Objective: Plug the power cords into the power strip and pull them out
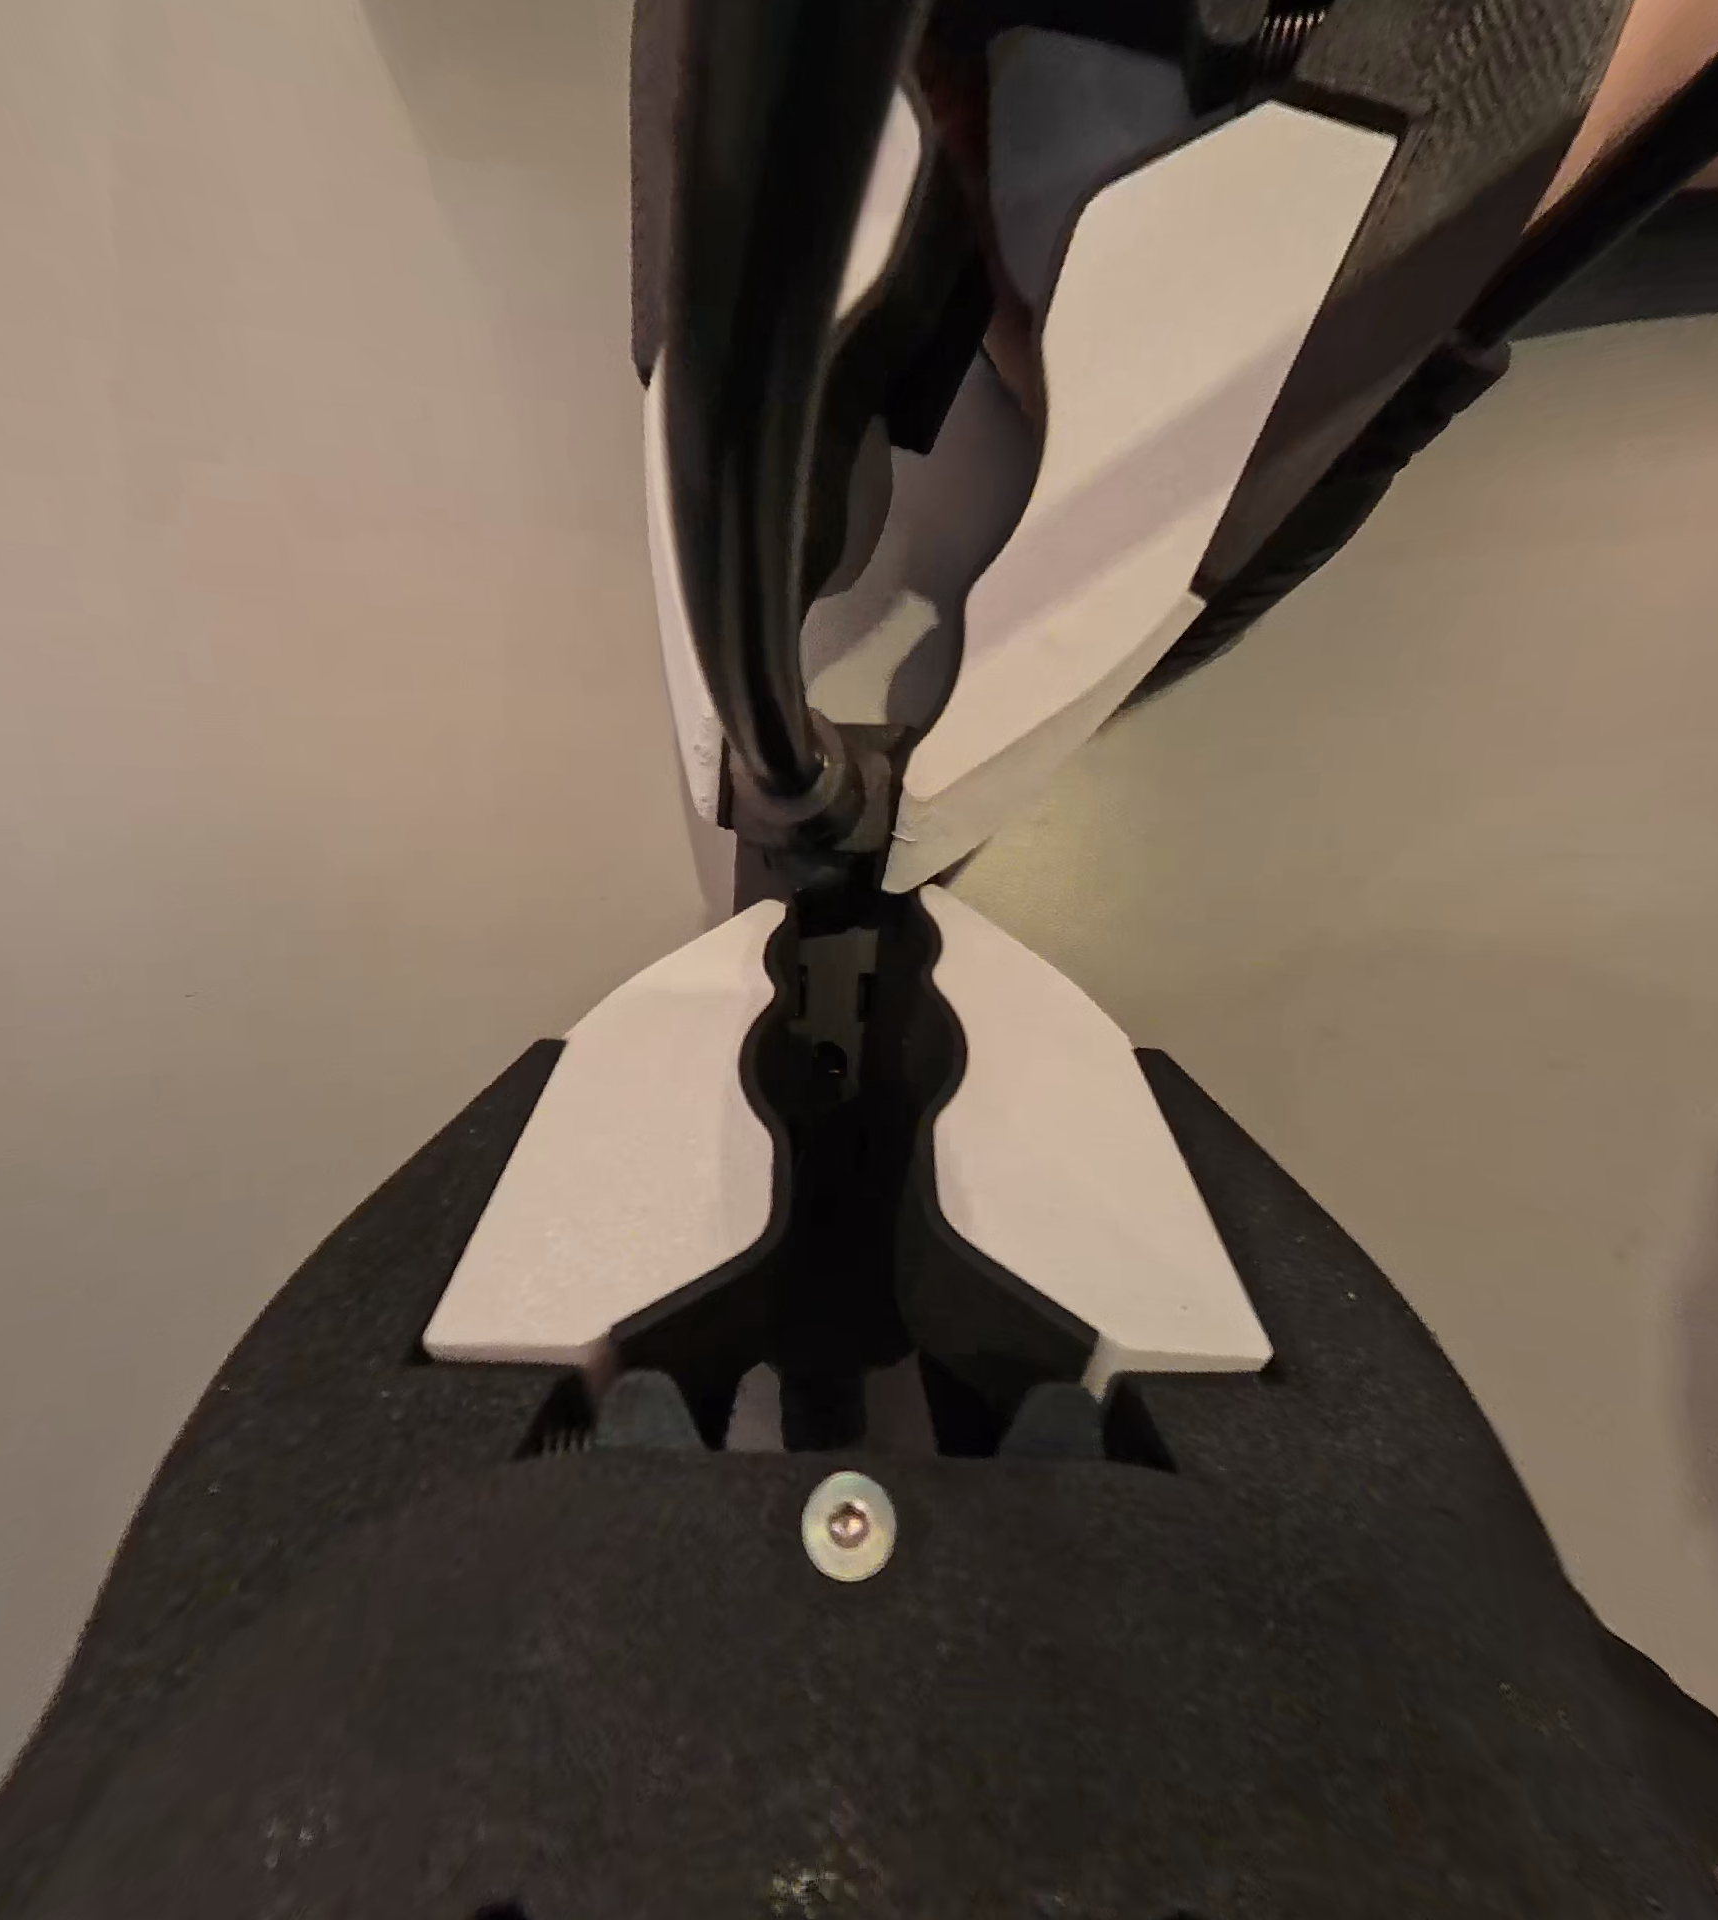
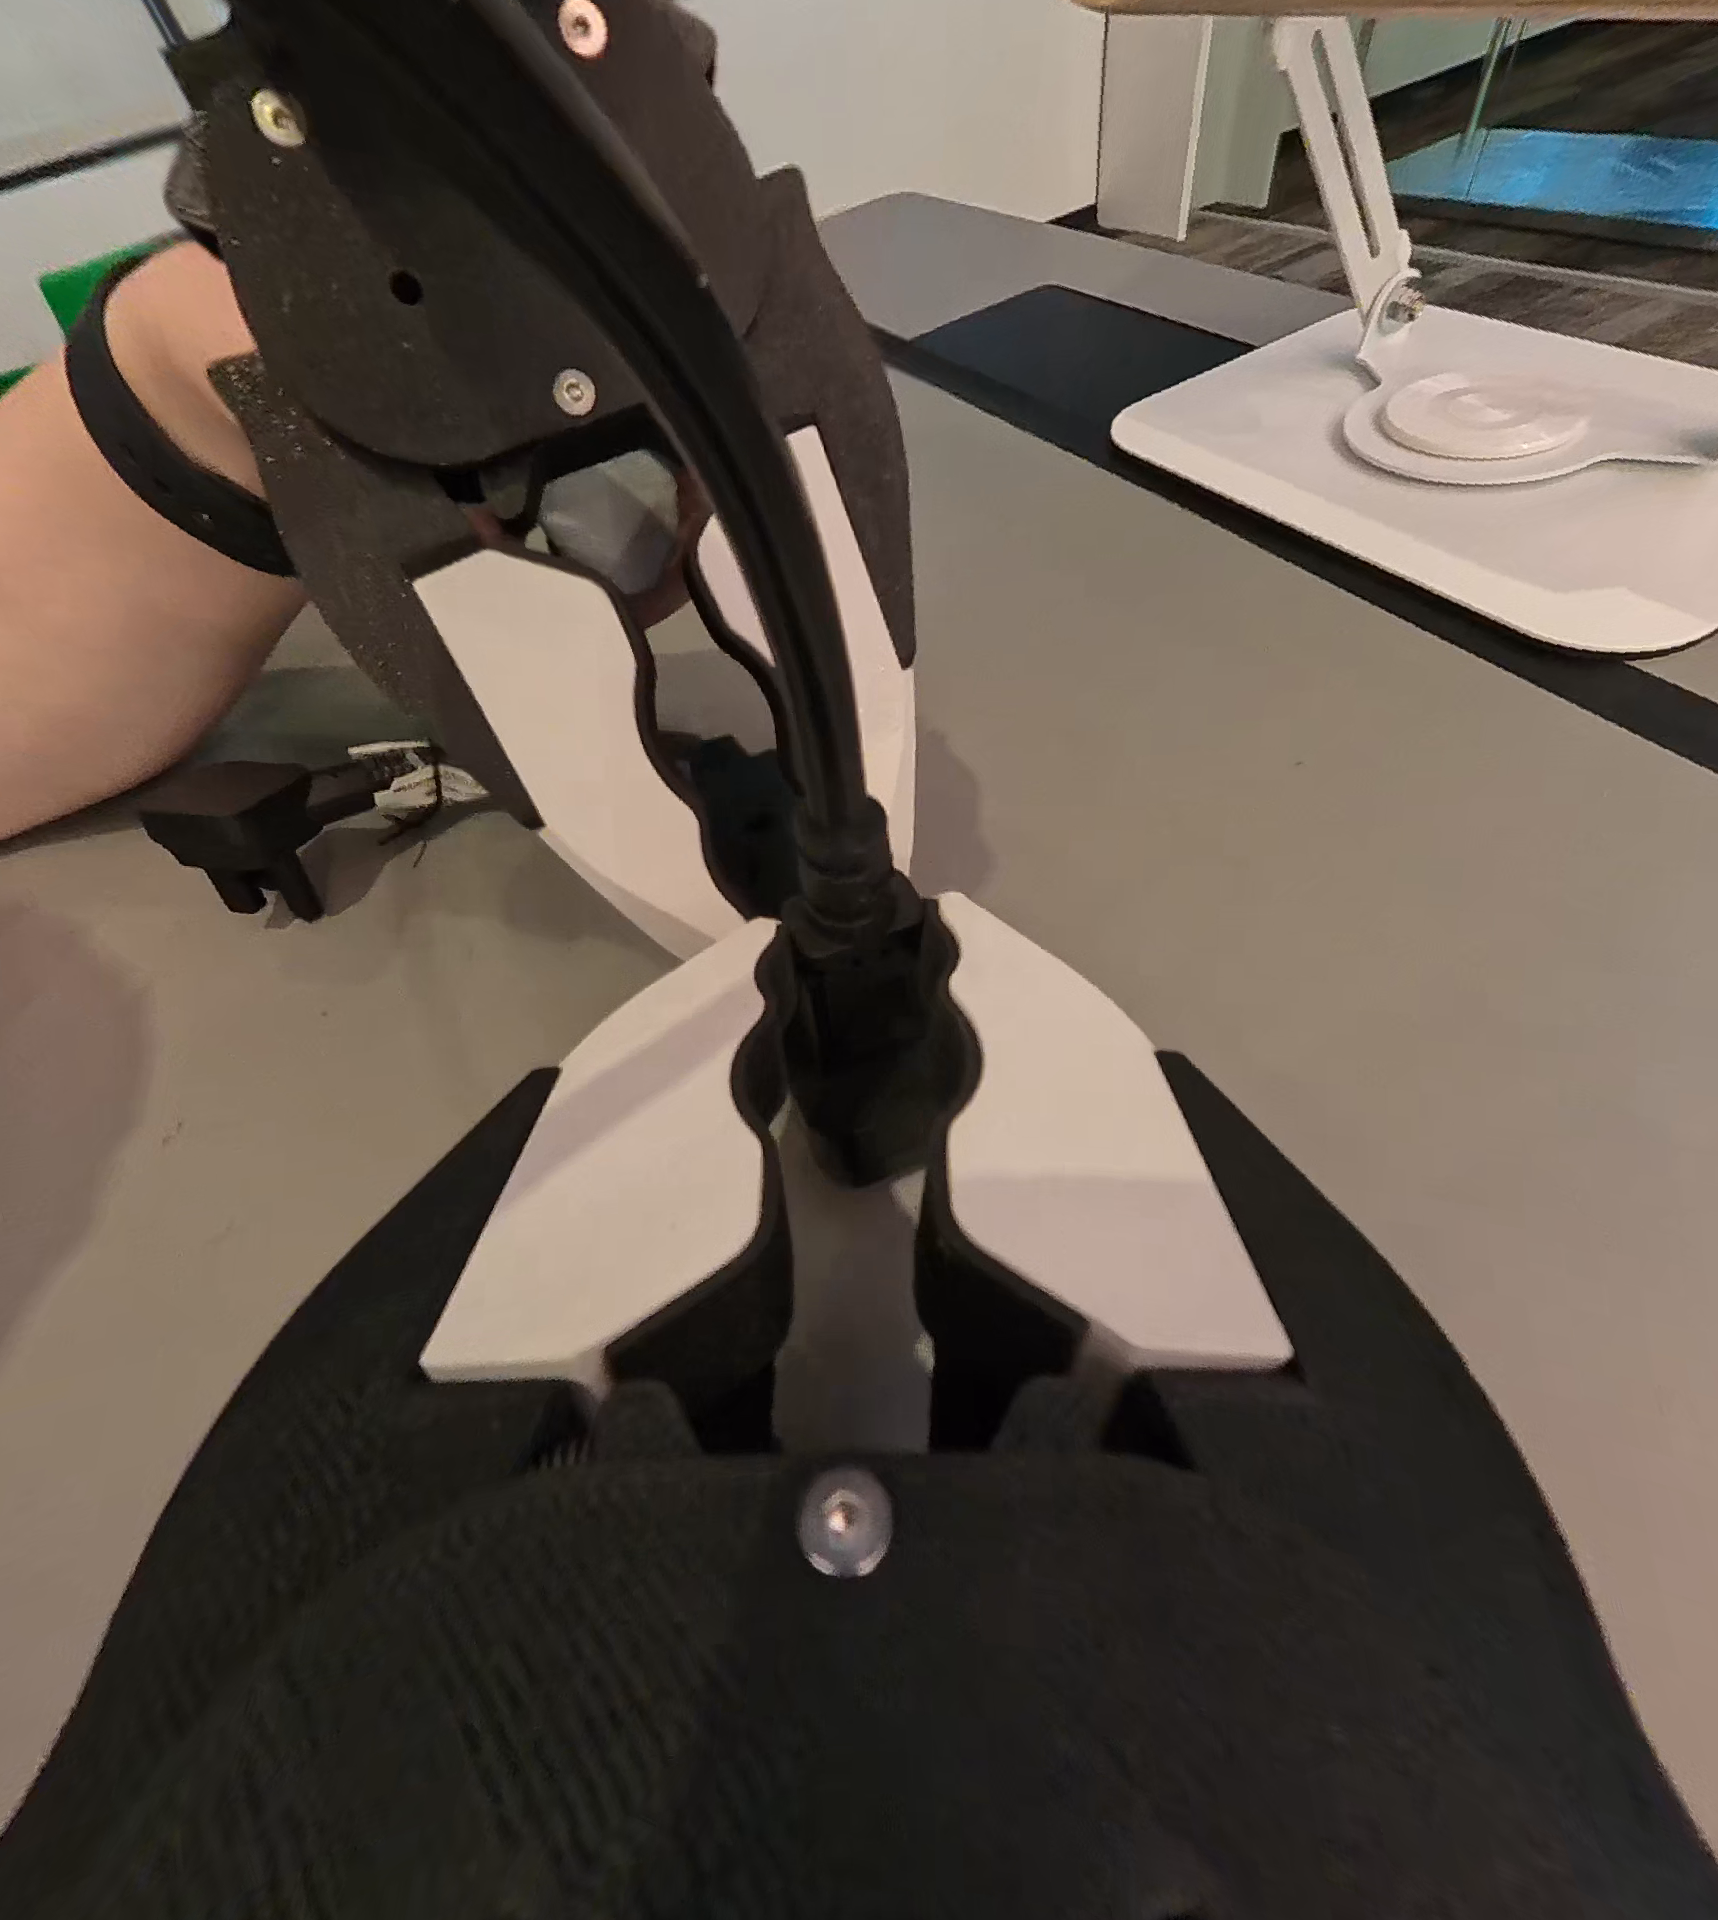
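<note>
We had the right gripper (image 2: 855, 935) clamped on a black plug (image 2: 860, 1049), its cord (image 2: 730, 416) rising ahead of the fingers past the left gripper (image 2: 730, 821) opposite. The left gripper's jaws pinched a black power strip (image 1: 834, 997), tips nearly meeting the right one's. Left of our right fingers, a second black plug (image 2: 231, 821) lay on the grey table (image 2: 1302, 935).
</note>
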Demonstrator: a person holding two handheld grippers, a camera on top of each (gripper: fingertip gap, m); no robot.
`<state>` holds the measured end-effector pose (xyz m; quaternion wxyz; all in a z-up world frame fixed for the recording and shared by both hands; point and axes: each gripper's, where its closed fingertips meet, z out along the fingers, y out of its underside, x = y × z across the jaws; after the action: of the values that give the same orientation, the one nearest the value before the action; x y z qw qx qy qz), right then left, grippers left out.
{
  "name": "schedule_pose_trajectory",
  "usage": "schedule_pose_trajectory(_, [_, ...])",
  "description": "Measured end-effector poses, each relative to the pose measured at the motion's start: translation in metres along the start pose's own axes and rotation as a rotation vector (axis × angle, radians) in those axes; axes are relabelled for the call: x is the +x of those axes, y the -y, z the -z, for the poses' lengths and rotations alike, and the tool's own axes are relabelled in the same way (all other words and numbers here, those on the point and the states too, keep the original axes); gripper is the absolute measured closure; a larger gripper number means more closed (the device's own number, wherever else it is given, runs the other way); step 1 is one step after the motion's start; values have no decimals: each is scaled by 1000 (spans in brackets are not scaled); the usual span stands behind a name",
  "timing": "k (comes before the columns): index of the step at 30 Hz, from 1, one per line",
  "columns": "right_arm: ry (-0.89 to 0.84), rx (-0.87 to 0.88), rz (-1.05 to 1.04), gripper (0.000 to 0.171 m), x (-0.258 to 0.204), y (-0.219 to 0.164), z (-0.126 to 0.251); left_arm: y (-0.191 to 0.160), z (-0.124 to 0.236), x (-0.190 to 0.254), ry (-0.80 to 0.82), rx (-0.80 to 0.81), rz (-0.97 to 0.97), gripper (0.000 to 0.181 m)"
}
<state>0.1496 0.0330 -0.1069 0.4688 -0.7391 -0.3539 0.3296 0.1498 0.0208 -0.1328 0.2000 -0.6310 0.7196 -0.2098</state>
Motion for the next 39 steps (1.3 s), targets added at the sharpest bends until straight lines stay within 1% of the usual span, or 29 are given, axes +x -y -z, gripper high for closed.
schedule_pose_trajectory(2, [-8,-21,30,148,-1,-3,0,-1,-2,0,27,1,-31,164])
schedule_pose_trajectory(4, [-18,-23,47,148,-1,-3,1,0,-2,0,30,-1,-19,164])
schedule_pose_trajectory(9, [-28,-10,37,150,1,-2,3,2,-4,-1,57,5,-15,164])
schedule_pose_trajectory(14, [-40,-15,103,151,0,-1,3,2,-4,0,42,13,-25,164])
schedule_pose_trajectory(19, [-64,-62,171,151,-2,-1,1,0,-3,1,28,19,-32,164])
schedule_pose_trajectory(22, [-35,-37,124,151,-2,-1,1,0,-3,1,25,32,-27,165])
schedule_pose_trajectory(23, [-12,-24,100,150,-2,-2,2,0,-3,0,22,43,-18,168])
schedule_pose_trajectory(25, [10,-25,90,150,-2,-3,6,3,-4,2,-11,91,2,169])
schedule_pose_trajectory(30, [30,-27,82,150,-3,-4,7,3,-5,3,22,44,-31,169])
schedule_pose_trajectory(34, [-19,-101,191,150,-4,-3,5,3,-4,3,27,29,-42,169])
schedule_pose_trajectory(39, [-55,-183,248,151,-4,-4,4,3,-4,3,26,27,-47,170])
